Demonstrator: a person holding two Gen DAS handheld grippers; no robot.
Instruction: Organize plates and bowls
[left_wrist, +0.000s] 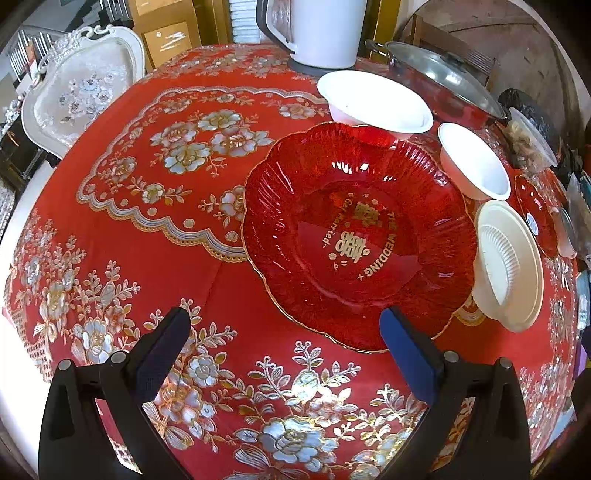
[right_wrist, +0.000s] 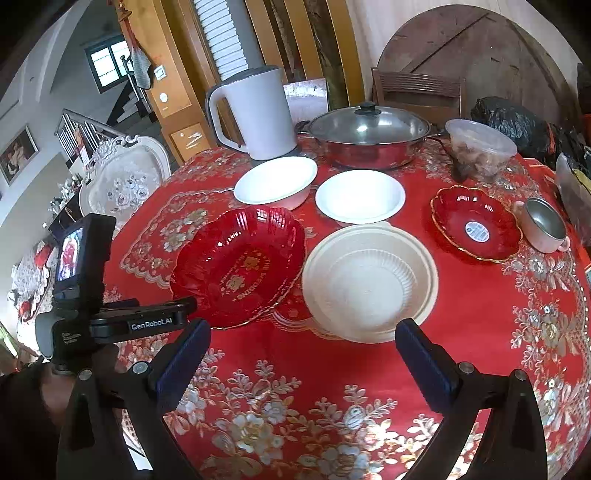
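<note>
A large red scalloped plate (left_wrist: 358, 236) (right_wrist: 236, 266) with gold lettering lies mid-table. Beside it on the right sits a cream ribbed plate (left_wrist: 506, 262) (right_wrist: 369, 280). Behind them stand two white bowls, one larger (left_wrist: 373, 99) (right_wrist: 275, 181) and one smaller (left_wrist: 476, 162) (right_wrist: 360, 195). A small red plate (right_wrist: 476, 225) (left_wrist: 535, 214) lies farther right. My left gripper (left_wrist: 286, 321) is open, its right finger just over the big red plate's near rim. My right gripper (right_wrist: 303, 332) is open and holds nothing, just short of the cream plate.
At the back of the red floral tablecloth (right_wrist: 332, 387) stand a white kettle (right_wrist: 255, 114), a lidded steel pot (right_wrist: 369, 133) and a plastic tub (right_wrist: 480, 147). A metal cup (right_wrist: 546, 225) sits far right. A white chair (left_wrist: 81, 88) stands beyond the left edge.
</note>
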